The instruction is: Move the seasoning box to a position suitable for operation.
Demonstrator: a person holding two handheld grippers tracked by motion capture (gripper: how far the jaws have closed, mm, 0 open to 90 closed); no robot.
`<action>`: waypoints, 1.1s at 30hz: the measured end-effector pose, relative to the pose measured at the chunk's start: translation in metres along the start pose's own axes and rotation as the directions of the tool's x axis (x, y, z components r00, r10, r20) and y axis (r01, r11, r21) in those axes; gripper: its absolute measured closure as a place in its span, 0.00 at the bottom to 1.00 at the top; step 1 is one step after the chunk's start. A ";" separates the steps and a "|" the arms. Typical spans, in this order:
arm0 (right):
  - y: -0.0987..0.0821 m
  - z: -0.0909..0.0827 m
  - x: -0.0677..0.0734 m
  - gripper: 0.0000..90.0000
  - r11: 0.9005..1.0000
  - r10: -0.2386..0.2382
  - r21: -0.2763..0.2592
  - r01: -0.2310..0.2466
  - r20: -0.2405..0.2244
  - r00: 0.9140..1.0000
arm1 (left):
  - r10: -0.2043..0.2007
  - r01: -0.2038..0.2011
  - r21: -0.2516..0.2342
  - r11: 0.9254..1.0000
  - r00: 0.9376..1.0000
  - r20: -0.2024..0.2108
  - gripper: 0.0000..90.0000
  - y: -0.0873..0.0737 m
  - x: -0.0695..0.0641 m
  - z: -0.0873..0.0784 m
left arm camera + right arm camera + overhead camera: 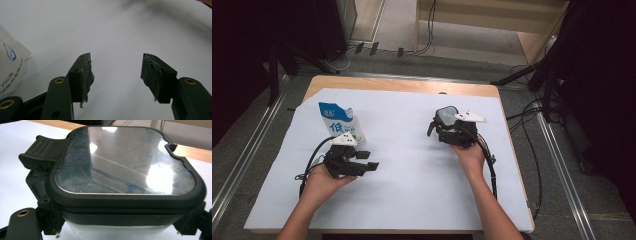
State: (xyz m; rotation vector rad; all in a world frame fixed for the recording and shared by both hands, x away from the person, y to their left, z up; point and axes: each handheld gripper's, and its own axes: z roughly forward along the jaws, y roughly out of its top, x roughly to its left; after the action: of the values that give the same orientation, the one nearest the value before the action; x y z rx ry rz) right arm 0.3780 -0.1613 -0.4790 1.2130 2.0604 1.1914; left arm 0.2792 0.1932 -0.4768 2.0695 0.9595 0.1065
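White-covered table; right hand-held gripper clamped on upright lidded container, left hand-held gripper open, empty.

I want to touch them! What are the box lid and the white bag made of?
The box lid looks like a shiny clear or mirrored panel, probably plastic or glass: bright reflections show on it. Its dark rim and latch look like matte plastic, the latch ribbed. The bag seems a soft, glossy plastic pouch with blue print; it bulges and creases.
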 end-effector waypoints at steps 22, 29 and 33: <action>-0.018 0.001 0.064 0.18 0.996 -0.074 0.042 0.081 -0.135 0.988 | 0.007 -0.007 0.002 1.000 1.000 0.016 0.54 0.012 0.008 0.007; -0.021 0.008 0.074 0.18 0.995 -0.084 0.042 0.092 -0.158 0.984 | 0.011 -0.011 -0.002 1.000 1.000 0.012 0.53 0.011 0.005 0.007; -0.025 0.014 0.084 0.18 0.992 -0.108 0.052 0.118 -0.171 0.979 | 0.006 -0.006 -0.004 1.000 1.000 0.005 0.53 0.010 0.006 0.005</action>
State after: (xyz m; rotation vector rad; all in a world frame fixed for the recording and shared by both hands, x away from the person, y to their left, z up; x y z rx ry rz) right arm 0.3351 -0.0884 -0.5045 1.0378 2.2730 1.2214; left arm 0.2917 0.1899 -0.4742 2.0679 0.9491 0.1061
